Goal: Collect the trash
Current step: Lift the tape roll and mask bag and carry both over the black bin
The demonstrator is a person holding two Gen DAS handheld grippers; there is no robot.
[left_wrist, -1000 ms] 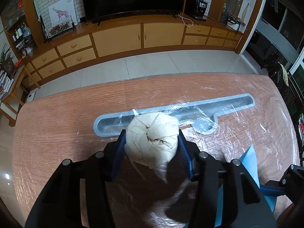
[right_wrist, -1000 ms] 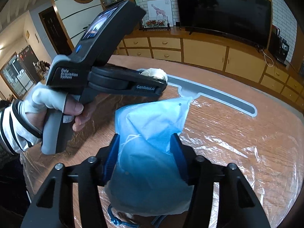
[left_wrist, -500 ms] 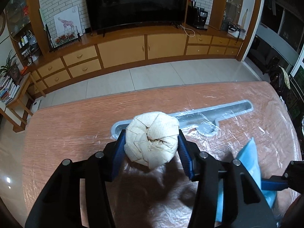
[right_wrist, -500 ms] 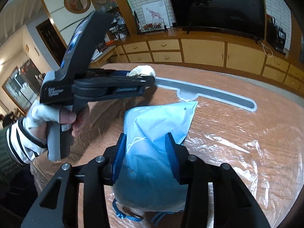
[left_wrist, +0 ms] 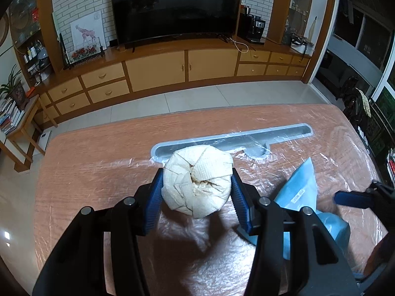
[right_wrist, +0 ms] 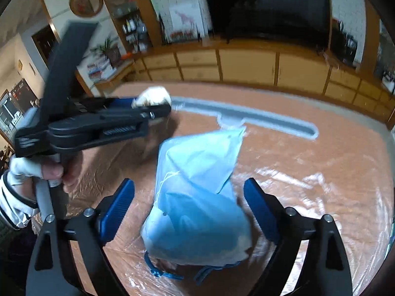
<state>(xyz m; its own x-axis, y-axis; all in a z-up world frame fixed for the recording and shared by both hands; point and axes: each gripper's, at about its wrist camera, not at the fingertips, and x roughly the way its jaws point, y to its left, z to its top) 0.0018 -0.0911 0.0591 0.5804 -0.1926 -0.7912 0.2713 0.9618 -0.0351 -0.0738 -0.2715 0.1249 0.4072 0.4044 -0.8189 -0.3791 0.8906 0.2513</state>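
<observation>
Blue-padded fingers of the left gripper point(left_wrist: 197, 192) are clamping a crumpled ball of pale paper towel point(left_wrist: 197, 181) from both sides, one pad pressing on each flank, and the ball is hanging clear above the counter point(left_wrist: 98, 167) with its shadow falling on the surface below. In the right wrist view the same wad point(right_wrist: 151, 97) is showing at the tip of the left tool, which a hand point(right_wrist: 53, 170) in a striped sleeve is gripping by its grey handle.

The right gripper point(right_wrist: 188, 206) is opening: its blue fingers point(right_wrist: 118, 202) are standing well apart on either side of a translucent bag holding light blue material point(right_wrist: 195, 197), and neither pad is pressing on it. The bag is resting on the counter between them, its pointed top tilting away from the camera and a knotted blue cord point(right_wrist: 158, 270) lying at its near end. From the left wrist view the bag point(left_wrist: 302, 187) is lying to the right of the clamped wad, with one blue finger of the right gripper point(left_wrist: 350, 198) just beside it.

Crinkled clear plastic film point(right_wrist: 308, 185) is covering the reddish wood counter. A long grey recessed channel point(left_wrist: 284, 134) is running across the counter beyond the wad. Past the counter's far edge, a tiled floor point(left_wrist: 197, 96), a wooden cabinet with drawers point(left_wrist: 158, 67) and a dark television point(left_wrist: 176, 7) are filling the background.
</observation>
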